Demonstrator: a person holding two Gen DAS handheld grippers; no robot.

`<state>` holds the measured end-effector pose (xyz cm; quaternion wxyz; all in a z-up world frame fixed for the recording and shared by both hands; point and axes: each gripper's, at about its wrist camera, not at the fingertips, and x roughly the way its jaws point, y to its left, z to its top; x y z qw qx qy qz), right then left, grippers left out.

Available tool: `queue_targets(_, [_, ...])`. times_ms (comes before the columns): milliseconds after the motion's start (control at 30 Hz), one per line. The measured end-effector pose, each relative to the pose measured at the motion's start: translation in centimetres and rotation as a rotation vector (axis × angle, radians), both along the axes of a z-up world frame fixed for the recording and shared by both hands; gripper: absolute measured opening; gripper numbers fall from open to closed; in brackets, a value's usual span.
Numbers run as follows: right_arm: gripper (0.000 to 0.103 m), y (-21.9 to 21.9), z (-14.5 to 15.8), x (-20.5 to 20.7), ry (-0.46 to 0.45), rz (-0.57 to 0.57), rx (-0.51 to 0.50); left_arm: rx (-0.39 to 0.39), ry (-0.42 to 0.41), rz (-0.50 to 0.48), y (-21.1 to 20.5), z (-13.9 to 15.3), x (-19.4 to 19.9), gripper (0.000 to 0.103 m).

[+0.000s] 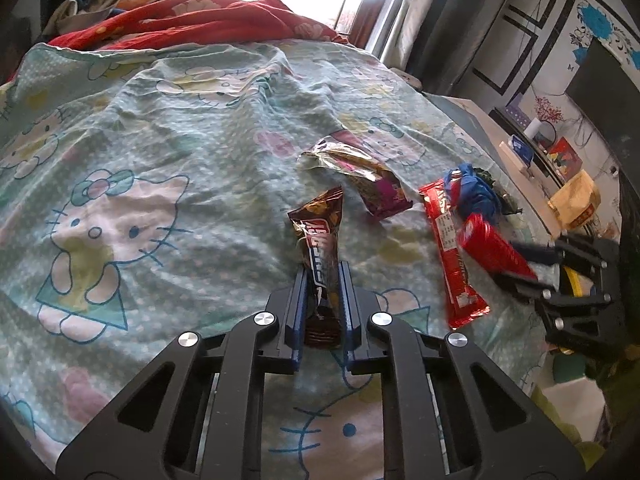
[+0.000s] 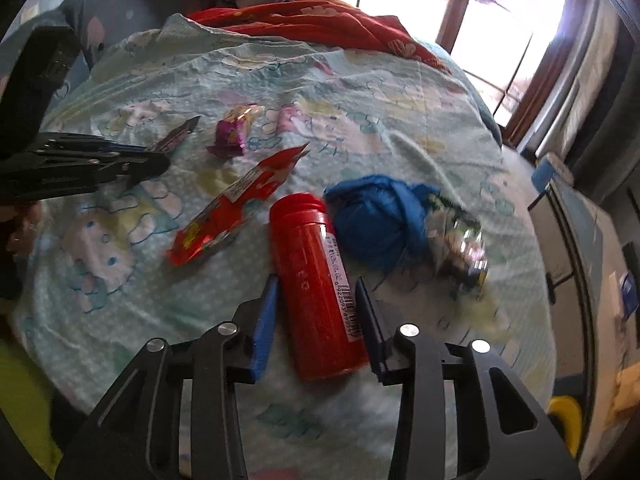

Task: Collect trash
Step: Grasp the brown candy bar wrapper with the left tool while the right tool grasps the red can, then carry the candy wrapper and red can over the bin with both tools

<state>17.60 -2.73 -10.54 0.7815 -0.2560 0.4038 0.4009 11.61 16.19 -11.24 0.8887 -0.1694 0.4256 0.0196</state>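
Observation:
My left gripper [image 1: 323,270] is shut on a brown snack wrapper [image 1: 320,248] and holds it over the bed; it also shows in the right wrist view [image 2: 176,138]. My right gripper [image 2: 318,284] is shut on a red cylindrical can [image 2: 316,284], which also shows in the left wrist view [image 1: 494,246]. On the sheet lie a long red wrapper [image 1: 452,252] [image 2: 236,204], a purple and gold wrapper [image 1: 372,184] [image 2: 234,130], a blue crumpled bag [image 2: 380,216] [image 1: 476,190] and a shiny dark wrapper [image 2: 460,240].
The bed is covered by a light green cartoon-cat sheet [image 1: 160,140] with a red blanket [image 1: 192,20] at the far end by the window. A low cabinet [image 1: 528,176] with boxes stands right of the bed. A yellow object [image 2: 566,412] lies on the floor.

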Motion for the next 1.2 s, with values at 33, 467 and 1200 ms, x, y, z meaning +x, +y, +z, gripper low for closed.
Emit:
queue_targets(33, [0.036,-0.1,0.1,-0.4,0.007,-0.003,0.006,-0.004,-0.004,-0.001,0.0,0.1,0.0,0.009])
queue_targets(467, [0.034,-4.2,0.3,-3.0,0.129,-0.148,0.208,-0.011,-0.127,-0.059,-2.4,4.0,-0.9,0.008])
queue_targets(1200, [0.034,-10.4,3.3,-1.3,0.146,-0.313,0.429,0.005,-0.265,-0.205,-12.0,9.1,-1.2,0.008])
